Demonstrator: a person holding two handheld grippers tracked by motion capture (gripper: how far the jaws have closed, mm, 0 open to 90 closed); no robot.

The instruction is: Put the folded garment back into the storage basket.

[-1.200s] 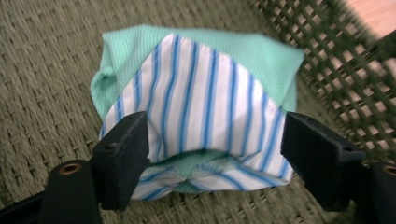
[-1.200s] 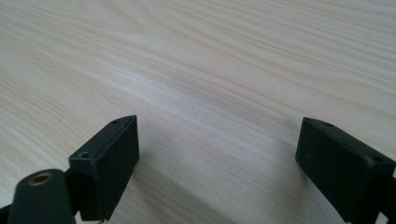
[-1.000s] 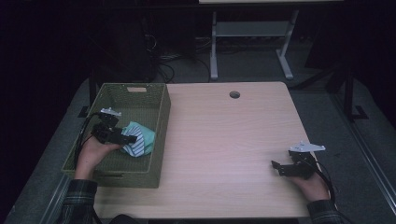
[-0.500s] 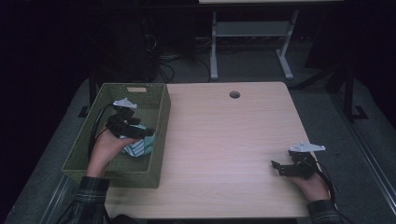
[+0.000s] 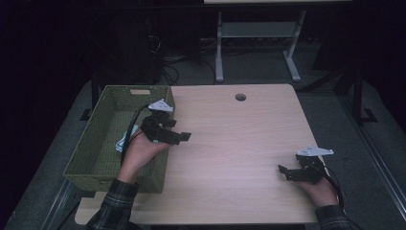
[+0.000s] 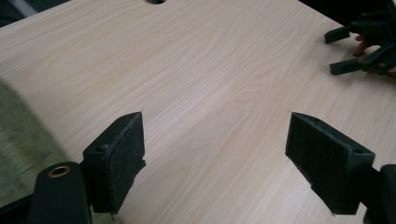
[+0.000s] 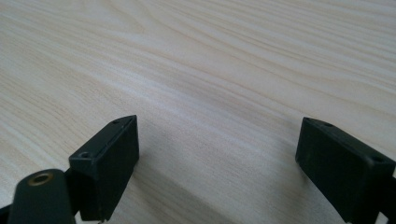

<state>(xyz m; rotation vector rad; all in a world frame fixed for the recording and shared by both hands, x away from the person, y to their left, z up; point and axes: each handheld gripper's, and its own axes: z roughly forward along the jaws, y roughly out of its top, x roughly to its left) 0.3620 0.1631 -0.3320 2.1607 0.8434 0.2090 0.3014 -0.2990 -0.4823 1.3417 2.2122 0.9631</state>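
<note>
Cloth [image 5: 123, 142], pale blue with a lighter stripe, lying crumpled on the floor of the green woven basket [image 5: 134, 87], toward its right wall and mostly hidden behind the left hand [image 5: 141, 152]. Long axis of the cloth not to be told from the little that shows. Basket itself standing at the left edge of the tabletop [image 5: 239, 139], its long side running near to far.

Left gripper [image 5: 176, 130] hanging above the basket's right rim and pointing right, out across the bare wood, so the cloth sits behind and to the left of it, lower down. Jaws spread wide with nothing between them, plain wood grain in the gap in the left gripper view [image 6: 215, 154]. By far the nearer of the two to the cloth. Judged from this, any pick would call for turning back left and down into the basket.

Right gripper [image 5: 288, 167] resting low at the near right of the tabletop, well apart from the basket, pointing left, likewise released and empty in its own view [image 7: 217, 158].

Small tan tag [image 5: 139, 91] on the basket's far wall, too small to read. No other brand or writing visible. Round cable hole [image 5: 240, 97] at the far middle of the tabletop.
</note>
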